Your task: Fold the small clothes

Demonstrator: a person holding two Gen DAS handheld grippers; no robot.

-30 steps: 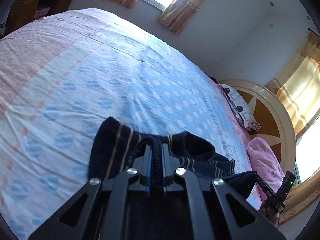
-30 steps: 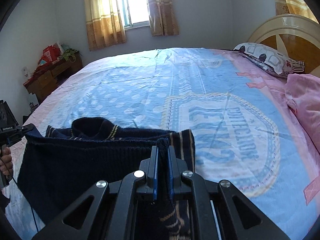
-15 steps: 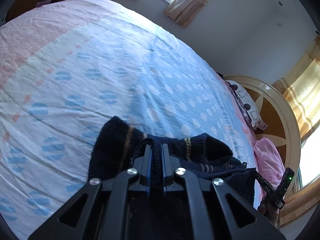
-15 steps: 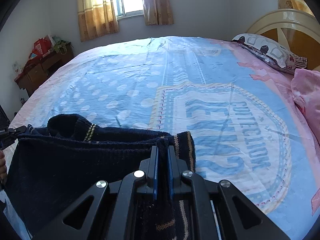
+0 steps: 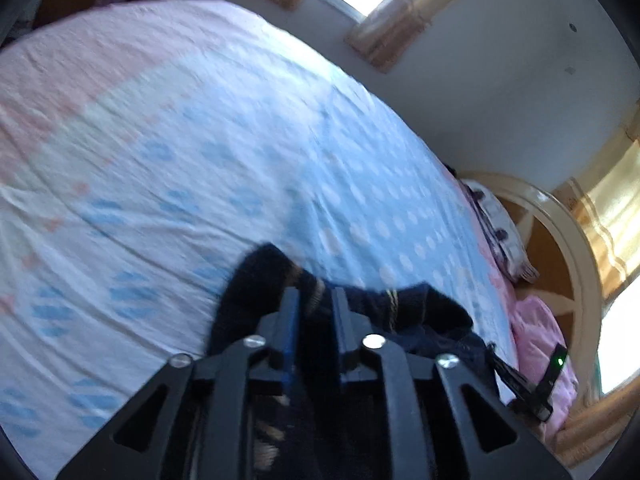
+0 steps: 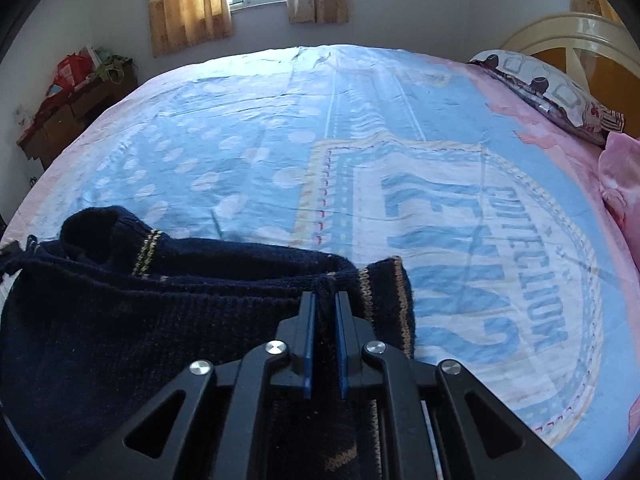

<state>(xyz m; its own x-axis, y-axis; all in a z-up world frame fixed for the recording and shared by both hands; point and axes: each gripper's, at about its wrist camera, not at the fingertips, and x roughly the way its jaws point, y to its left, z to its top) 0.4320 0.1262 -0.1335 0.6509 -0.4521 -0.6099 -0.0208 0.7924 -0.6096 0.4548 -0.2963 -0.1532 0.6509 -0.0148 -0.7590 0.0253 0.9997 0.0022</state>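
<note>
A small dark navy knit sweater (image 6: 120,320) with tan stripes hangs between my two grippers above the bed. My right gripper (image 6: 324,298) is shut on its upper edge, next to a striped cuff (image 6: 390,300). My left gripper (image 5: 316,296) is shut on the sweater (image 5: 256,292) at the other end. One sleeve (image 6: 100,228) flops forward onto the sheet. The right gripper's body shows at the lower right of the left wrist view (image 5: 536,384). The sweater's lower part is hidden below my grippers.
The bed sheet (image 6: 360,140) is blue and pink with white dots and a printed emblem. A patterned pillow (image 6: 540,84) and a pink blanket (image 6: 620,176) lie by the cream headboard (image 6: 568,28). A wooden cabinet (image 6: 72,112) stands at the far left.
Both grippers have moved forward over the bed and dipped lower with the sweater held between them. The left wrist view is motion-blurred now.
</note>
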